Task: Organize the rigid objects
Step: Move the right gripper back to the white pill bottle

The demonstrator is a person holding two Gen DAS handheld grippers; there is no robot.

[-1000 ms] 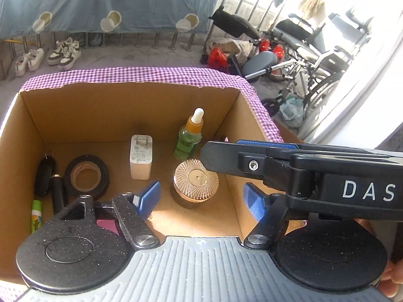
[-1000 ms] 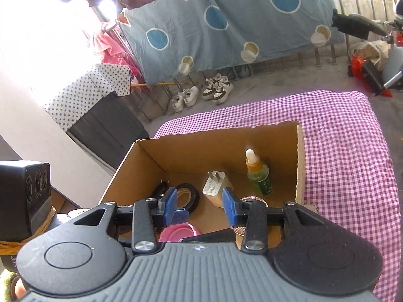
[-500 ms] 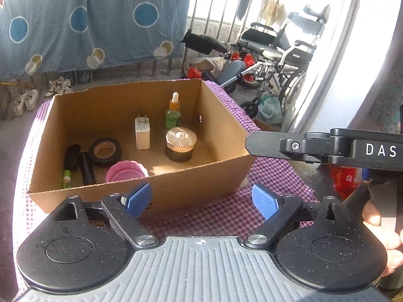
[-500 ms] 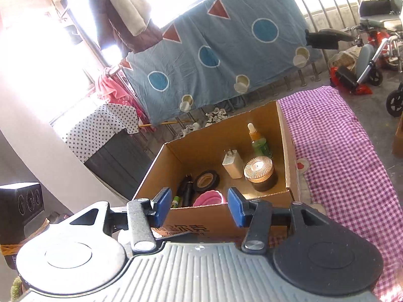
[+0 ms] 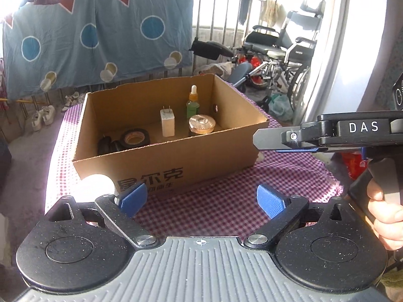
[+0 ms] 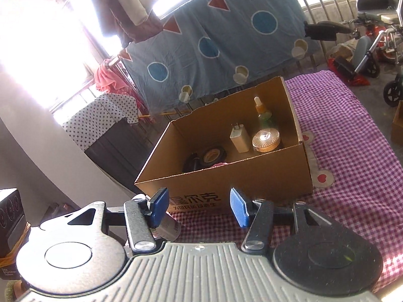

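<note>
Looking from the left wrist: brown cardboard box (image 5: 171, 168) sits open-topped on the checked worktop (image 5: 277, 176). Inside, one white charger (image 5: 167, 123), one dropper bottle (image 5: 193, 105), one gold-lidded jar (image 5: 202, 125), one black tape roll (image 5: 134, 138). Left hand-held gripper (image 5: 201, 200) has just been opening, wide, nothing between.

Right wrist: same box (image 6: 252, 178); right hand-held gripper (image 6: 199, 207) has been opening, half-wide, empty.

a blue patterned sheet (image 5: 100, 37) hangs behind; a wheelchair (image 5: 282, 50) stands right.
</note>
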